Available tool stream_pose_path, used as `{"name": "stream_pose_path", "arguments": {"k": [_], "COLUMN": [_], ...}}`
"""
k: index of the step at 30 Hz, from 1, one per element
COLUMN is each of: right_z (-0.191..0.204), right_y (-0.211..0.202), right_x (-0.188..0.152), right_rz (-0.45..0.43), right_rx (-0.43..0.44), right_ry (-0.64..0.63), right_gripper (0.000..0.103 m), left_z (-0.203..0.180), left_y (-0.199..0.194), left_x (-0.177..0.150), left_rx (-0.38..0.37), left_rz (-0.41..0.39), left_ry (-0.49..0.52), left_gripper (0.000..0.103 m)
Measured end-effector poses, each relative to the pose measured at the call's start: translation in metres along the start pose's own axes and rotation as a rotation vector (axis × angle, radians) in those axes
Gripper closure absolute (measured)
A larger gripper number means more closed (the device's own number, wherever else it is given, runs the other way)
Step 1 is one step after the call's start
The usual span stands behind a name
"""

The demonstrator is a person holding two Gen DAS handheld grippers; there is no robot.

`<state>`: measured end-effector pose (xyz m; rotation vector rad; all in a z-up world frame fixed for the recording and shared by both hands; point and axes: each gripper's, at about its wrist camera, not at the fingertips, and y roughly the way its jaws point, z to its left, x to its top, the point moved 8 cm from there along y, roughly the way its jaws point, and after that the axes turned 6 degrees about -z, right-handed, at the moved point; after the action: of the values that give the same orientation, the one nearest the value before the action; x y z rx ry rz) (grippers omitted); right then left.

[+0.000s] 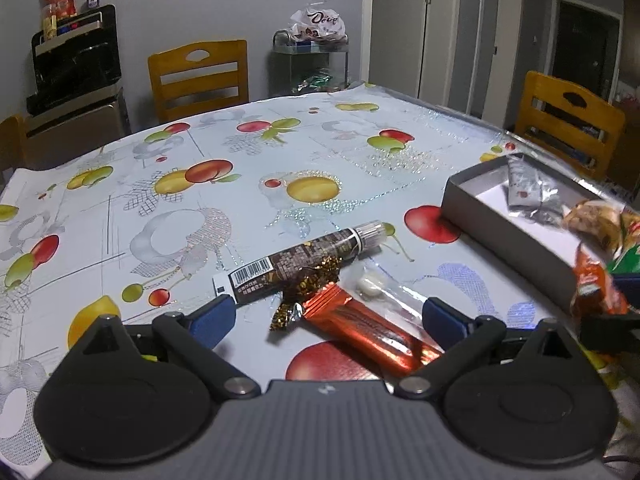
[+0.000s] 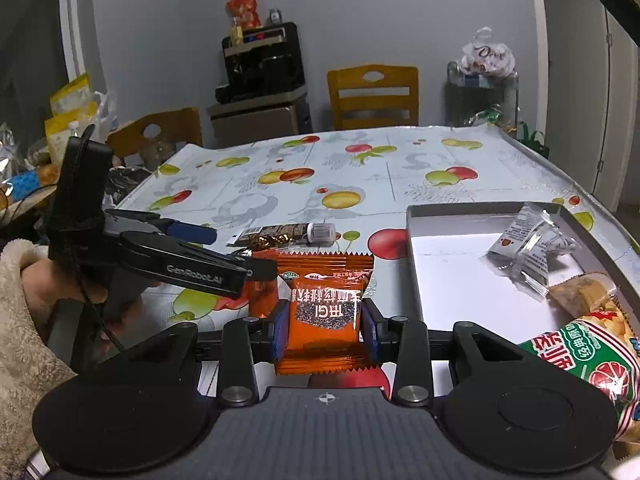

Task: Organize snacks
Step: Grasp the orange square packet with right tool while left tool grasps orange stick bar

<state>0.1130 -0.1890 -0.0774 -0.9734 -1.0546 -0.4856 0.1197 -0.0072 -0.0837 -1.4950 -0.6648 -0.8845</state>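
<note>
Fruit-print tablecloth [image 1: 248, 216] covers table. Left gripper [image 1: 328, 316] spread wide, empty, over brown tube-shaped snack stick [image 1: 296, 260] and shiny red foil bar [image 1: 372, 332]. Right gripper [image 2: 325, 326] clamps orange sesame-cake packet [image 2: 324, 312], left of shallow grey cardboard box [image 2: 448, 280].

green snack bag [image 2: 592, 364] cropped (right edge)

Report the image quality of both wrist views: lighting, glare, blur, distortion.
Left wrist view: dim indoor light, fisheye bending the table edge, glare on the glossy tablecloth, snacks at the right border smeared. Right wrist view: the same dim light, curved wall edges, the orange packet between the right gripper sharp, the green packet slightly soft.
</note>
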Motion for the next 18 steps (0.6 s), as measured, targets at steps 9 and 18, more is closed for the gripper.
{"name": "stream_pose_path", "arguments": {"k": [9, 18], "right_z": [-0.001, -0.005], "right_y": [-0.004, -0.006], "right_x": [-0.003, -0.005], "right_rz": [-0.004, -0.009], "right_rx": [0.018, 0.01], "right_ry": [0.009, 0.011], "right_gripper": [0.065, 0.065], "left_z": [0.016, 0.001], "left_y": [0.003, 0.0], "left_x": [-0.006, -0.015], "left_rx": [-0.015, -0.122], "left_rz": [0.064, 0.085], "left_ry": [0.06, 0.043], "left_gripper": [0.011, 0.055]}}
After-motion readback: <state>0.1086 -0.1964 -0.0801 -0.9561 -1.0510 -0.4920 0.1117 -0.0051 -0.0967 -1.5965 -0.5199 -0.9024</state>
